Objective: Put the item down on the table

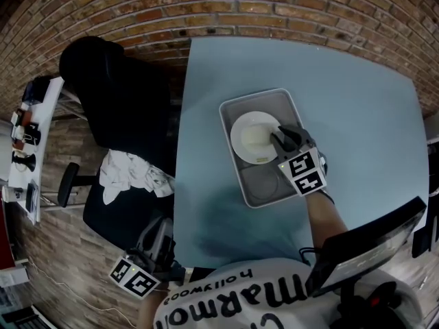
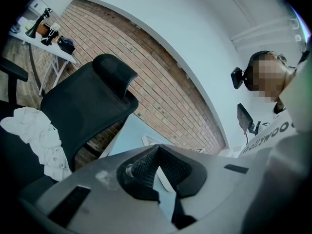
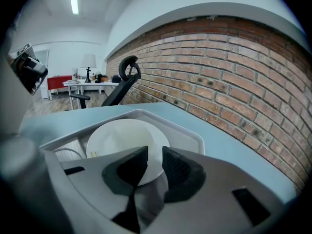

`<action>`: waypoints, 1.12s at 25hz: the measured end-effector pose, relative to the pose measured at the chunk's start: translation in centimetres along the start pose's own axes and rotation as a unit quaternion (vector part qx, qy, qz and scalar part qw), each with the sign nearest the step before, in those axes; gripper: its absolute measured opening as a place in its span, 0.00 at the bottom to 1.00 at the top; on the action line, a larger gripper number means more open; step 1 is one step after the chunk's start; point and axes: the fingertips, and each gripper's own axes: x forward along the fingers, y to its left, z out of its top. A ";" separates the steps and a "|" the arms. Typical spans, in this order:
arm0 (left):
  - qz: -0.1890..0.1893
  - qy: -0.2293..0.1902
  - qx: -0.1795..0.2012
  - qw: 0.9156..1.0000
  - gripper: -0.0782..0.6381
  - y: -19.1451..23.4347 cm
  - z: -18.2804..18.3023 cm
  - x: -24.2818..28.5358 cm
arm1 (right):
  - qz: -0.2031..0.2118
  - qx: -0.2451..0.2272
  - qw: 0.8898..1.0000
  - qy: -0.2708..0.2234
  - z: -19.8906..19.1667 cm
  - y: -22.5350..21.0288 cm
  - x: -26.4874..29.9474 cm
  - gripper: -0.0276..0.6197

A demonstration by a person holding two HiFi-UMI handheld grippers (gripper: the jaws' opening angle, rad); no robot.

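A pale blue tabletop [image 1: 357, 101] stands against a brick wall [image 1: 240, 5]. On it sits a grey tray [image 1: 288, 98], and a white plate [image 1: 250, 139] lies in the tray's far half.

The right gripper [image 1: 282, 137] reaches down over the plate's right edge. In the right gripper view its jaws stand a narrow gap apart, and the plate's [image 3: 122, 138] near rim shows through that gap. The pads do not appear to press on it. The plate rests inside the tray [image 3: 187, 133], not on the bare tabletop.

The left gripper [image 1: 159, 233] is held low, off the tabletop's left corner. Its jaws are closed tip to tip on nothing. It points towards a black office chair [image 2: 87, 106] with a white cloth [image 1: 130, 173] on the seat.
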 end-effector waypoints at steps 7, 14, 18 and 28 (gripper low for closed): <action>0.001 -0.002 0.003 1.000 0.12 -0.3 -0.2 -0.5 | -0.022 0.032 0.999 -0.023 0.9 -0.7 -0.8 0.18; -0.022 -0.003 0.013 1.000 0.12 -2.3 -0.4 -0.3 | 0.019 0.145 0.984 -0.098 3.3 -1.3 -4.7 0.15; -0.047 0.005 0.026 0.999 0.12 -4.5 -1.1 0.4 | 0.038 0.160 0.978 -0.125 3.9 -1.1 -8.3 0.14; -0.103 -0.004 0.078 0.992 0.12 -10.8 -1.8 1.5 | 0.052 0.162 0.971 -0.166 2.8 0.8 -19.1 0.14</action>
